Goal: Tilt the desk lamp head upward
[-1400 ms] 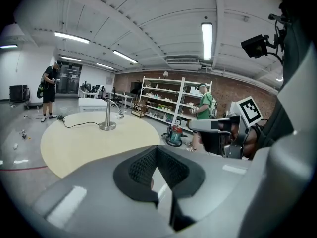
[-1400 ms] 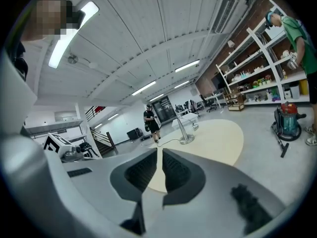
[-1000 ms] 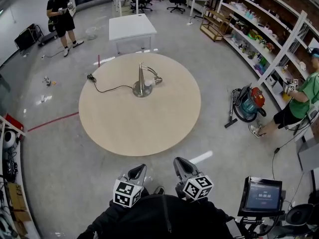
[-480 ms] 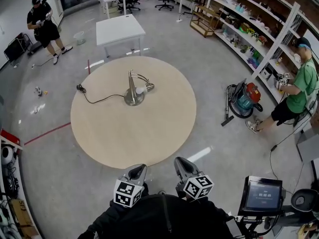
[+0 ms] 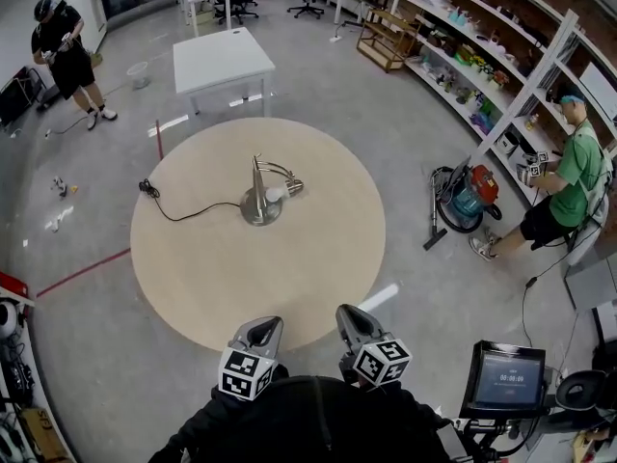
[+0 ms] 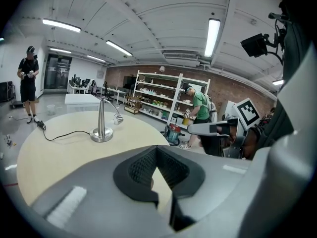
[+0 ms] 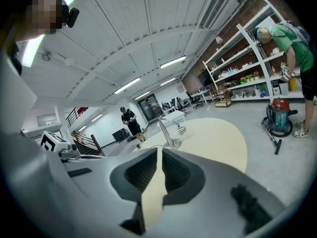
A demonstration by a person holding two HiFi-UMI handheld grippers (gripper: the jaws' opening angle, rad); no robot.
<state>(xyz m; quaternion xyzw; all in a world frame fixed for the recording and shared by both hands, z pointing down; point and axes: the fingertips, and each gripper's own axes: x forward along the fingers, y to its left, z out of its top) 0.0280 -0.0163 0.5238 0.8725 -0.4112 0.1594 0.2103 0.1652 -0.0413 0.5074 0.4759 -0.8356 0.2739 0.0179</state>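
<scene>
So the desk lamp [image 5: 259,197] sits a bit past the middle of the round table [image 5: 318,268], upright on its round metal base; the lamp head [image 5: 292,189] hangs off a curved arm to the right of the post in the head view and droops toward the tabletop. A black cord [image 5: 183,215] runs from the base off to the table's left edge.

Both grippers are down at the near edge of the table, side by side and well apart from the lamp, nothing touching it. The left gripper [image 5: 263,328] has its jaws pinched together with nothing in them (its own view just shows tabletop past the dark pads, lamp off to the upper left). Same deal with the right gripper [image 5: 349,320]; only a thin slit between the pads, nothing caught in it, and the lamp sits nearly dead ahead in its view.

Around the room: a white table [image 5: 220,61] beyond the round one; a vacuum cleaner [image 5: 469,193] on the floor to the right; a person in a green shirt [image 5: 578,172] by the shelves [image 5: 501,56]; a person in black [image 5: 60,46] at far left; a small screen [image 5: 508,379] at bottom right.
</scene>
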